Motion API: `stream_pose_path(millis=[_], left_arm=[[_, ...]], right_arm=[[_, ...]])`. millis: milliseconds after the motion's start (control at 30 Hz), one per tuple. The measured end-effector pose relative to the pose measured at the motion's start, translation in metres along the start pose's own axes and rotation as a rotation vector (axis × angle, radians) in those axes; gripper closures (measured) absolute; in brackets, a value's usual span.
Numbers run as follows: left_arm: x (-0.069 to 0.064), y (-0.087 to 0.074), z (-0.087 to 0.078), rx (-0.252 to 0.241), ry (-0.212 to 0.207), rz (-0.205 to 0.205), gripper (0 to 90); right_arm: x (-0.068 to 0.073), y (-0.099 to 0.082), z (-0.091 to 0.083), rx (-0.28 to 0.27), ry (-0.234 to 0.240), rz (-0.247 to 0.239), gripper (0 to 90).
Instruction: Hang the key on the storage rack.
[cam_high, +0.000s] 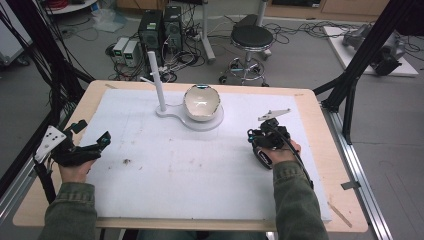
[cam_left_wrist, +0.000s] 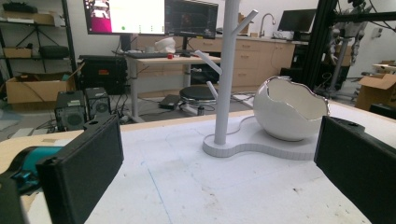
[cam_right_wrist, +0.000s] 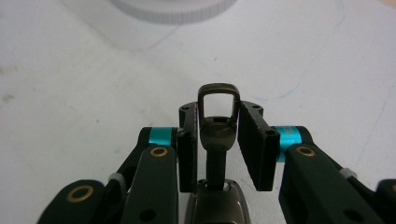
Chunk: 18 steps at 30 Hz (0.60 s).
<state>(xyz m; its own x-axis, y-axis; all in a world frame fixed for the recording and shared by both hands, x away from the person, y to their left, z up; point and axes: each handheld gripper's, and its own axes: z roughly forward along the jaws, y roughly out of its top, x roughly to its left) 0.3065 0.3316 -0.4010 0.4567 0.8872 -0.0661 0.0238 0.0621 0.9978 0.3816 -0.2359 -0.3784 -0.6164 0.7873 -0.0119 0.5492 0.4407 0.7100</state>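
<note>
Starting from the left, the left claw (cam_high: 102, 141) idles wide open on the desk (cam_high: 310, 100), the stand (cam_high: 159, 82) and bowl (cam_high: 201, 102) wait mid-desk, and the right claw (cam_right_wrist: 218, 140) grips a watch (cam_right_wrist: 217, 126), so hanging's pending I guess.

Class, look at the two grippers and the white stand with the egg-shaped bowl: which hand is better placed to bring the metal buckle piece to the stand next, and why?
Right. The right gripper is shut on the metal buckle piece, a short way from the white stand. The left gripper is open with nothing between its jaws, at the mat's far left edge.
</note>
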Motion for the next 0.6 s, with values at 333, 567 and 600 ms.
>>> stream_pose_path(millis=[333, 567, 600], left_arm=[[0.000, 0.000, 0.000, -0.003, -0.002, -0.001, 1.7], [-0.001, 0.000, 0.001, 0.001, -0.003, 0.001, 1.7], [-0.001, 0.000, 0.001, 0.000, -0.002, 0.000, 1.7]], right_arm=[[-0.006, -0.001, -0.028, -0.186, 0.035, 0.074, 69.4], [-0.009, 0.000, -0.042, -0.268, 0.048, 0.092, 69.5], [-0.009, 0.000, -0.044, -0.274, 0.052, 0.096, 69.4]])
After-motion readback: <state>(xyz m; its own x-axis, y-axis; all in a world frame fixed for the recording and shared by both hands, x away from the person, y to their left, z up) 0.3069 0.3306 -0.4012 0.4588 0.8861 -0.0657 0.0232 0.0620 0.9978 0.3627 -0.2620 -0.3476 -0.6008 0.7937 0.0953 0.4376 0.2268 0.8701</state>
